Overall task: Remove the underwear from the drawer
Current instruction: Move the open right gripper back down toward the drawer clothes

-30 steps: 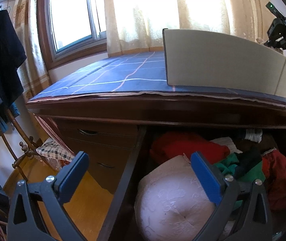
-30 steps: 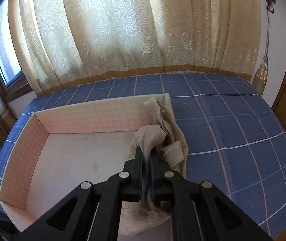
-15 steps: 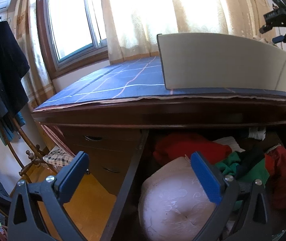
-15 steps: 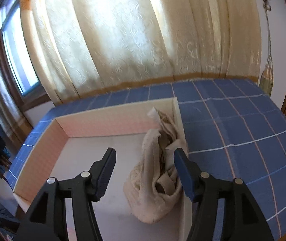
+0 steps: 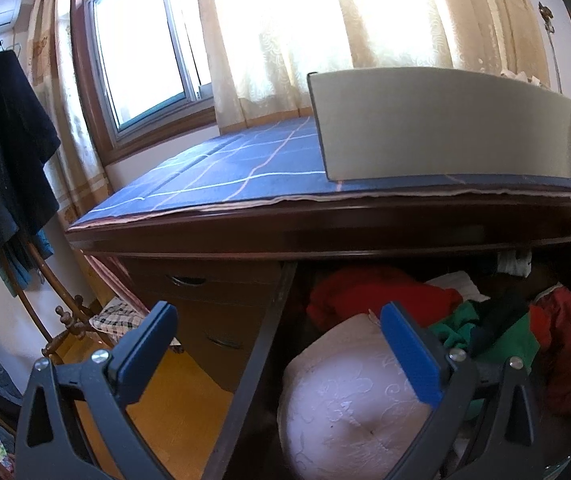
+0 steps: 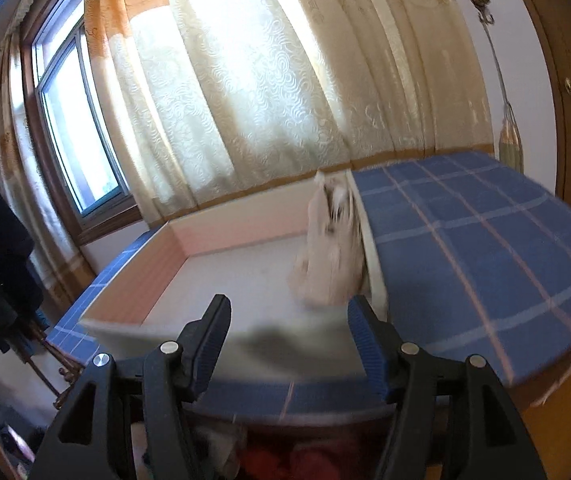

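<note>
The right gripper [image 6: 287,340] has its blue-padded jaws apart with nothing between them, having just been opening, and the crumpled beige lace underwear [image 6: 327,248] lies, somewhat blurred, against the right wall of the shallow white cardboard box [image 6: 221,224] on the blue checked cloth [image 6: 465,248]. The left gripper [image 5: 275,344] hangs spread wide and empty over the open dark wooden drawer [image 5: 263,344], above what seems a white embroidered padded cup [image 5: 349,404] beside red and green clothes [image 5: 377,292].

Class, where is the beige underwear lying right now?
In the right wrist view, the underwear lies inside the box, heaped against its right wall.
</note>
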Demonstrator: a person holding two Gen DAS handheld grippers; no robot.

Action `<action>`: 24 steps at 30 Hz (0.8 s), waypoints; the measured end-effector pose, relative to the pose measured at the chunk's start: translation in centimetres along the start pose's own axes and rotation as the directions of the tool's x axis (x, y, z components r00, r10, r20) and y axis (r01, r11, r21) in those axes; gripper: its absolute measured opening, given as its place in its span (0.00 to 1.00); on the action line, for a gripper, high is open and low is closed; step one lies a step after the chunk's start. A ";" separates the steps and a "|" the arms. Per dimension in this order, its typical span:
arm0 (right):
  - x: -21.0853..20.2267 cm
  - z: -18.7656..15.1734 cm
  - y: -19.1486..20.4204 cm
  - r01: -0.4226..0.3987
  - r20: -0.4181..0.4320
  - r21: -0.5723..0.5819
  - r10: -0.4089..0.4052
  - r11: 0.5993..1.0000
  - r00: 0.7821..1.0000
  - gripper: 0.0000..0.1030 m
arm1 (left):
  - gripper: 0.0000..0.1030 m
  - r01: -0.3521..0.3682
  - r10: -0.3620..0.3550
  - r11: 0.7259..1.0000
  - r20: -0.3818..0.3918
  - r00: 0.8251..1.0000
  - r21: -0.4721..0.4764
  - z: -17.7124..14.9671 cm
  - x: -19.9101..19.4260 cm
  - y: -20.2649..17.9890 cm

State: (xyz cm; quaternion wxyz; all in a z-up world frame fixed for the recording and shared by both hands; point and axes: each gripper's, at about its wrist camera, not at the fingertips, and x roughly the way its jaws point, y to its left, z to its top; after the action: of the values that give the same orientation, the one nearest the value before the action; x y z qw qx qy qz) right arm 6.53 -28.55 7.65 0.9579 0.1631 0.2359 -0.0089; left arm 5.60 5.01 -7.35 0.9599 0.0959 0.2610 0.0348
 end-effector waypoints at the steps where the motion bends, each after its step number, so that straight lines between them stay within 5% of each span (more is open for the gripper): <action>1: -0.4 -1.0 0.2 -0.002 -0.006 0.001 0.002 1.000 1.000 0.61 | 1.00 -0.002 0.002 1.000 0.003 1.000 0.005 0.0 -0.1 -0.1; 24: -1.7 -12.4 4.4 0.078 -0.180 -0.069 -0.089 0.995 0.980 0.61 | 1.00 0.050 -0.051 0.999 -0.052 0.997 -0.009 0.0 0.7 0.2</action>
State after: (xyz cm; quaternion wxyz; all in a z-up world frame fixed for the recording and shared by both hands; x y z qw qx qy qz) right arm -0.16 -20.53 -0.60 0.9355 0.1237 0.3299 -0.0270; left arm 6.26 5.33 -7.63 0.9537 0.0846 0.2882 0.0140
